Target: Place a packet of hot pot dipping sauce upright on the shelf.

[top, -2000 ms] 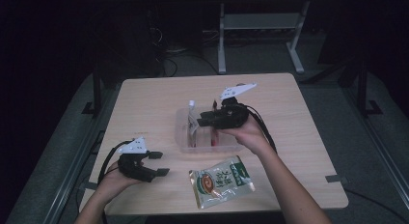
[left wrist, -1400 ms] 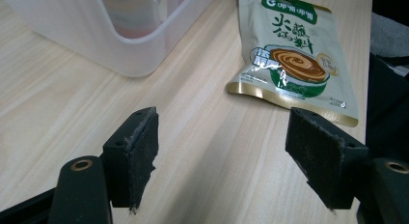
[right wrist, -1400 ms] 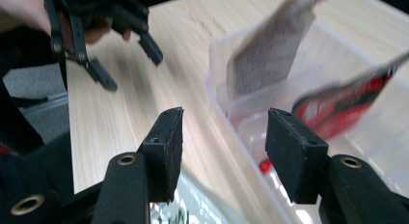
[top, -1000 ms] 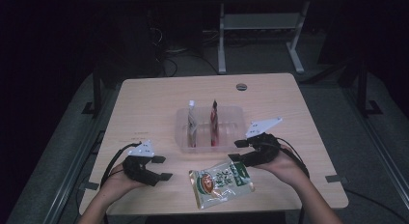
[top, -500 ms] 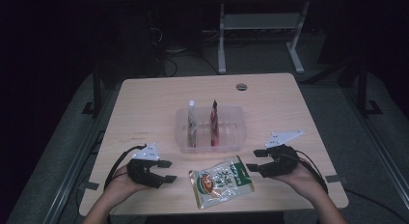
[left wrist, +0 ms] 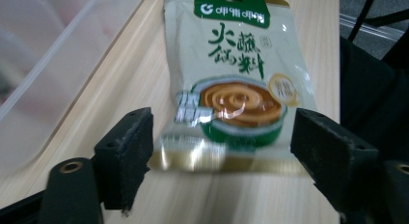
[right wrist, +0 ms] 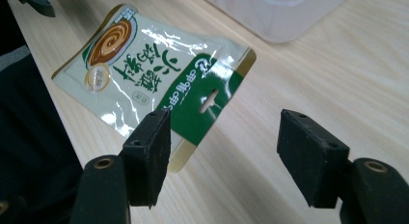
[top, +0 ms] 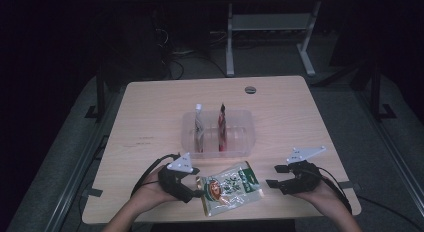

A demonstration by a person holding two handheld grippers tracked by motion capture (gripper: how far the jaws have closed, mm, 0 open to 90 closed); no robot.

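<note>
At the left of the light wooden table [top: 150, 112], near its front edge, the left gripper [top: 196, 183] rests in the person's hand with its 2 black jaws spread wide, their tips just at the left edge of the flat cream-and-green plastic snack packet [top: 230, 187]. In the left gripper view that packet [left wrist: 231, 79] lies on bare wood between and beyond the parted jaws, and a clear wall rises at the upper left. Behind the packet, mid-table, sits the clear rectangular plastic bin [top: 240, 142] with 2 upright sachets, 1 pale [top: 199, 127] and 1 red [top: 222, 127]. Open tabletop stretches to the left, right and far edges. Right of the packet, clear of it, the right gripper [top: 272, 176] hovers near the front right corner, jaws apart; its own view shows the packet's green end [right wrist: 197, 98] beside the left jaw.
</note>
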